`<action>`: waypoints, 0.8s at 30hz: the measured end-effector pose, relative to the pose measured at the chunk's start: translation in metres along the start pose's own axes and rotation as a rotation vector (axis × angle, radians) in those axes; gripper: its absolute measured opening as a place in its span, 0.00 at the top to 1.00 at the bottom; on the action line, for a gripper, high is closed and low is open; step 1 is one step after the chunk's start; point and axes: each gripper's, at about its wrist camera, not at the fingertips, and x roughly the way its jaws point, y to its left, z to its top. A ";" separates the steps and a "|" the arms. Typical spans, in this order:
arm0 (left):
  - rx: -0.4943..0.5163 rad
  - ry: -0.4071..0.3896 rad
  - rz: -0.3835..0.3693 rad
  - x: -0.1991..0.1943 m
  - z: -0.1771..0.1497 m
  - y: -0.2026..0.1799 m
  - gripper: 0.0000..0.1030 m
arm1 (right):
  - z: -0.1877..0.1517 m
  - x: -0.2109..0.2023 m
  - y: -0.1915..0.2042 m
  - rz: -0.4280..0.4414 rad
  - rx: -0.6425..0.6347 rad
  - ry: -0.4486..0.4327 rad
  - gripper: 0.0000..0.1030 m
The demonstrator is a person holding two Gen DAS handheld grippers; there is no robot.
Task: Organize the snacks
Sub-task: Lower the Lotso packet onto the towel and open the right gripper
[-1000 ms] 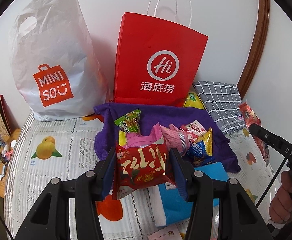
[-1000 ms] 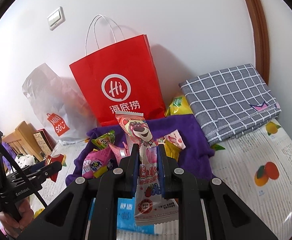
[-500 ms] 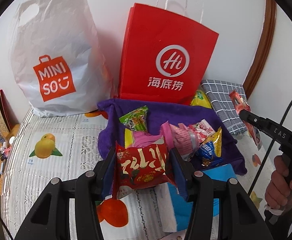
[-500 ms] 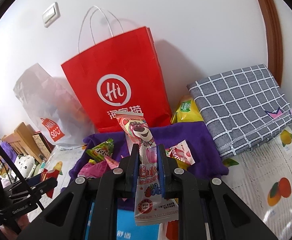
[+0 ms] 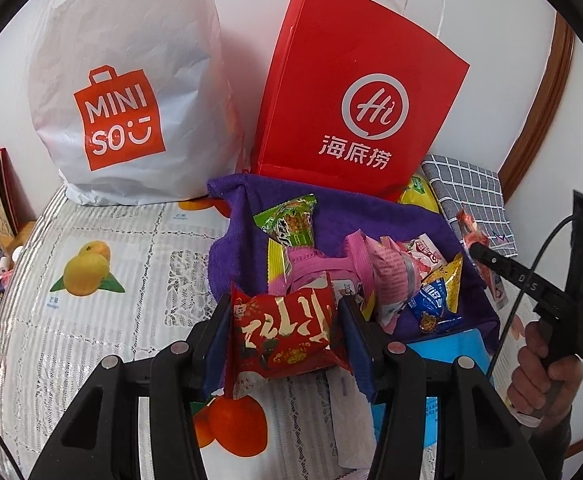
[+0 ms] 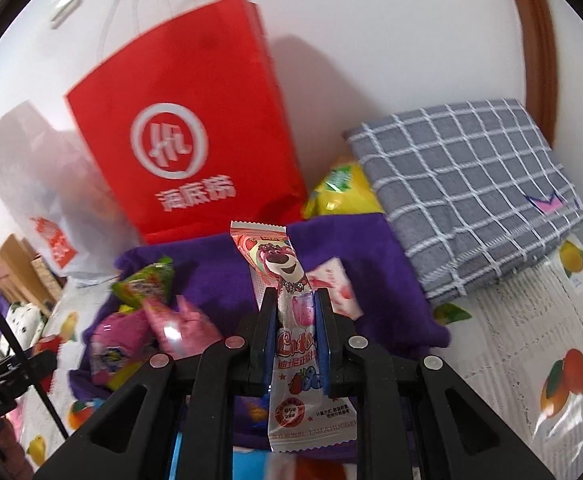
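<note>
Beyond the left tool [image 5: 283, 336], the white plastic bag [image 5: 131, 80] reads "MINISO"; the red paper bag [image 5: 355, 92] beside it reads "Hi" above "海底捞".

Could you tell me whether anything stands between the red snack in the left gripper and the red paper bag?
Yes. The snack pile on the purple towel lies between the red snack held by the left gripper and the red paper bag standing behind it.

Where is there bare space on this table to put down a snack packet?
Free: the fruit-print tablecloth between the white bag and the purple towel, and the stretch in front of the checked cloth. Crowded: the purple towel, heaped with snacks, and the wall side, taken by the red bag.
</note>
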 end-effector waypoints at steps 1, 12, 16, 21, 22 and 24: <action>0.001 0.001 -0.001 0.000 0.000 0.000 0.52 | 0.000 0.002 -0.004 -0.004 0.010 0.004 0.83; 0.015 0.000 -0.006 0.003 0.001 -0.004 0.52 | -0.004 0.017 -0.021 -0.019 0.056 0.043 0.74; 0.023 -0.003 0.001 0.003 0.003 -0.008 0.52 | -0.005 0.010 -0.020 -0.017 0.052 0.033 0.65; 0.039 0.001 -0.004 0.004 0.009 -0.019 0.52 | -0.005 -0.007 -0.014 0.015 0.049 0.014 0.60; 0.043 0.002 -0.005 0.004 0.011 -0.022 0.52 | -0.005 -0.011 -0.012 0.019 0.039 0.008 0.60; 0.053 0.003 -0.007 0.006 0.016 -0.029 0.52 | -0.005 -0.020 -0.006 0.015 0.013 -0.005 0.59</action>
